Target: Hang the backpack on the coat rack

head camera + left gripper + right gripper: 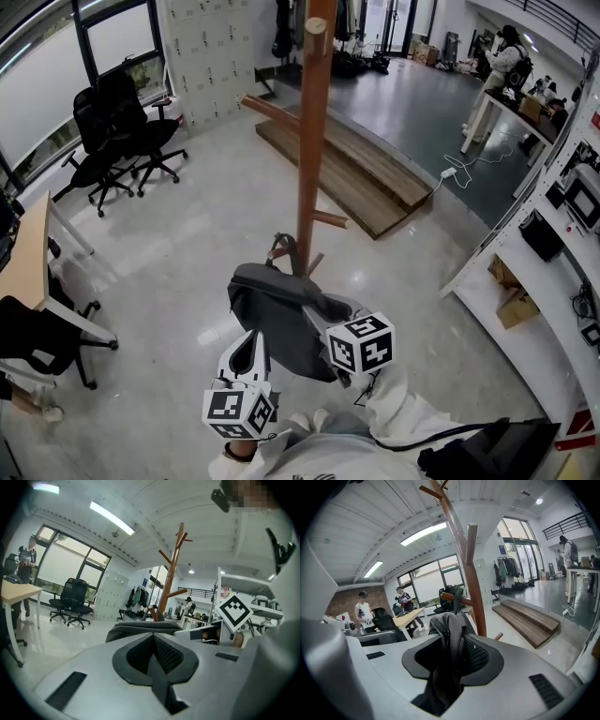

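Observation:
A dark grey backpack [277,309] hangs in the air in front of the tall wooden coat rack [312,141], its top handle [281,248] close to the pole. My right gripper [326,326] is shut on a fold of the backpack [449,625]; in the right gripper view the fabric fills the gap between the jaws of that gripper [452,641], and the rack [473,588] rises just behind. My left gripper [253,337] sits at the bag's near left side, jaws together and nothing between them. The left gripper view shows this gripper [152,637] with the backpack [140,629] and rack [171,581] ahead.
Black office chairs [122,131] stand at the back left and a desk [28,253] at the left edge. A low wooden platform [356,169] lies behind the rack. White benches with gear [525,281] line the right. A person [502,61] stands far right.

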Available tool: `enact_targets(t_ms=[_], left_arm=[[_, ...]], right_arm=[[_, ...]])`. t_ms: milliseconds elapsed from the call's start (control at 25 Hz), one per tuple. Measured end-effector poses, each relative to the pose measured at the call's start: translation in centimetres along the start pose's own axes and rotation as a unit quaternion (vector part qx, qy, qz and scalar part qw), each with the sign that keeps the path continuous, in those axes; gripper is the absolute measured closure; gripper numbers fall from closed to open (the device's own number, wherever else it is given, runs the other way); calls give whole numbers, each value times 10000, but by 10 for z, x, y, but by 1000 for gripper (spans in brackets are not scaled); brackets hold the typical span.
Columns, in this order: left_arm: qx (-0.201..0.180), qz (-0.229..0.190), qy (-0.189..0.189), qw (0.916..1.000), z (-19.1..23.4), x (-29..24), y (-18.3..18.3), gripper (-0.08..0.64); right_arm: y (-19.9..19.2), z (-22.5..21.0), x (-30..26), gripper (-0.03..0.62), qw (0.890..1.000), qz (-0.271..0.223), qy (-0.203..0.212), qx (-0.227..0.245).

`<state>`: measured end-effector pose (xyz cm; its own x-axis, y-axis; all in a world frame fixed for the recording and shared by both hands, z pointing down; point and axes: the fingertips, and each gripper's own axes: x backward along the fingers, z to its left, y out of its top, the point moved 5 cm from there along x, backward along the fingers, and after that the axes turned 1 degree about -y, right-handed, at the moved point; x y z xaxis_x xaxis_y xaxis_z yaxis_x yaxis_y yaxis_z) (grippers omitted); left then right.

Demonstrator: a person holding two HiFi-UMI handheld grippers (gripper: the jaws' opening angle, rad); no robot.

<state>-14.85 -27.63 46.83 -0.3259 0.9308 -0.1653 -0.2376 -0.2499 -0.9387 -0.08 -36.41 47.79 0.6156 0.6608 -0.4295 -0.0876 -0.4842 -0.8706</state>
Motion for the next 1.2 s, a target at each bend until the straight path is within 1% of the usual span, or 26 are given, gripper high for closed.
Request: enact_targets(t_ms=[480, 720, 1200], left_arm=[[27, 101, 53, 9999, 3, -4, -5, 557], [33, 148, 82, 9999, 5, -5, -6, 557], [18, 209, 17, 9998, -1, -6, -9, 557]], right_arm=[[-12, -15, -10, 469, 9997, 78, -87, -191], [-18, -17, -13, 469, 9996, 132, -117, -214], [-30, -26, -15, 469, 9990, 185, -239, -315]])
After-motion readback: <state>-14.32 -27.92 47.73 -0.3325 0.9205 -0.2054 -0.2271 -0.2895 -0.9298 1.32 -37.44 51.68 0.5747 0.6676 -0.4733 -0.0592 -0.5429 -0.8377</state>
